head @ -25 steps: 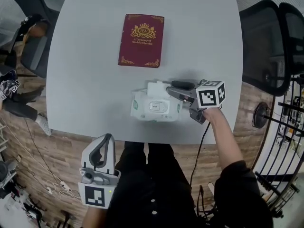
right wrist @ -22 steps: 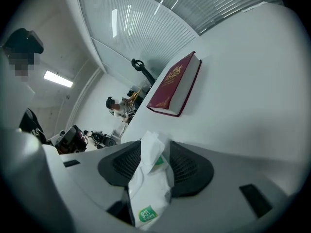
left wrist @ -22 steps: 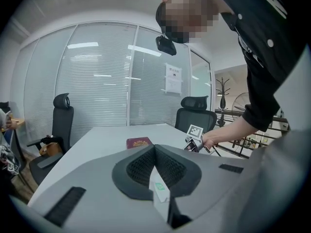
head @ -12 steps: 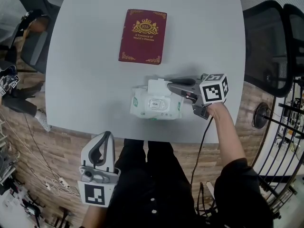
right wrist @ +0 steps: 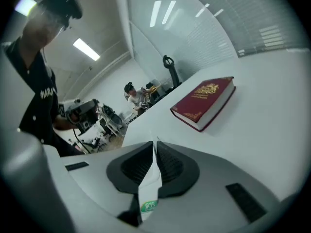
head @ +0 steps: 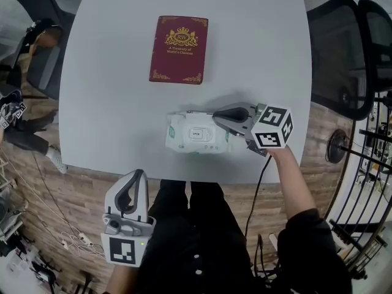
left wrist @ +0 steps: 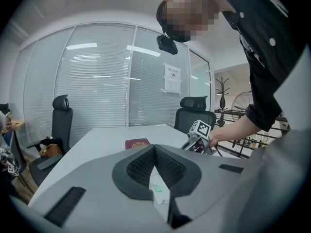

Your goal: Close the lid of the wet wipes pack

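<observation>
Wet wipes pack (head: pixel 179 136): lies flat on the tabletop (head: pixel 257 54), close to the near edge and roughly midway along it. Lid (head: pixel 199 135) down flush on top, white, with a small label.

Right gripper (head: pixel 218 115): reaches in from the tabletop's right near corner, over the pack's far right corner. Contact with the pack not discernible. Jaws closing, tips almost met, nothing of the pack caught between them.

Left gripper (head: pixel 138 177): hangs off the table, beyond the near edge toward the left near corner, above the floor. Jaws pressed together, gripping nothing.

Surface: pale grey, matt. Carries one more thing, a dark red book (head: pixel 179 49) with gold print, closed, cover up. Sits nearer the far edge and left of middle, well apart from the pack.

Room: wood-pattern floor (head: pixel 86 192) around the table, loose cables (head: pixel 64 241) trailing out past the left near corner. Black office chair (head: pixel 340 60) off the right edge, another chair (head: pixel 46 66) off the left edge. From the left gripper view: glass wall with lowered blinds (left wrist: pixel 97 81) beyond the far edge, a sheet of paper (left wrist: pixel 172 78) stuck on one pane.
</observation>
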Demonstrator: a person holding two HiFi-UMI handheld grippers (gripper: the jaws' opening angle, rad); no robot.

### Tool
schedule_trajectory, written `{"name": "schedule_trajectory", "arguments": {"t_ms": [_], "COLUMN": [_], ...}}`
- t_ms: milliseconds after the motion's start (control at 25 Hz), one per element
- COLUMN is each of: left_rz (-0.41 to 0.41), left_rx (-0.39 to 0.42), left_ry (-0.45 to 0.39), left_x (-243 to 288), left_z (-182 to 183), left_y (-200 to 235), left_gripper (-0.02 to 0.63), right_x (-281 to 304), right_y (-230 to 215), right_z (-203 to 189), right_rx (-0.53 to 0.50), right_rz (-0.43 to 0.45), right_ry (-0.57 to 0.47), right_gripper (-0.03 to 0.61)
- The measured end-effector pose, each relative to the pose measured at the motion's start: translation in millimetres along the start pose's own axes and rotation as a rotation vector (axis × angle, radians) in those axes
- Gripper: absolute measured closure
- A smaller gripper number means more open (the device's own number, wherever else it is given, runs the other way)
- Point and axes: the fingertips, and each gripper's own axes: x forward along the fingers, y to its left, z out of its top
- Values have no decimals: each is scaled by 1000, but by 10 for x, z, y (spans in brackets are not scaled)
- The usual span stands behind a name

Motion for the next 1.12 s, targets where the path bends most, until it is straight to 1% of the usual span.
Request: {"name": "schedule_trajectory", "arguments": {"t_ms": [160, 360, 520, 600, 720, 880, 960, 1120], "left_rz": [-12, -20, -25, -25, -24, -20, -19, -18], "left_rx": [-1, 2, 0, 1, 4, 0, 0, -3], "left_ry": [2, 9, 12, 12, 17, 20, 27, 30], "left_x": [17, 38, 40, 43, 49, 49, 47, 38], "left_z": [-2, -26, -44, -50, -69, -89, -108, -129], "left_y": [-15, -40, -52, -54, -53, -54, -53, -56], "left_gripper": [598, 598, 598, 598, 598, 598, 598, 598], "right_x": [4, 25, 81, 102, 122, 166, 188, 217], "right_y": [208, 349, 469, 491, 504, 541, 545, 566], "right_z": [-42, -176, -358, -443, -542, -696, -758, -781], "right_rx": [-320, -635, -893, -986, -1062, -1094, -1065, -948], "right_rz": [-70, -167, -200, -214, -213, -166, -140, -85], "right_ry": [16, 55, 119, 146, 178, 238, 260, 259], "right_gripper": [534, 537, 536, 535, 533, 512, 500, 461]}}
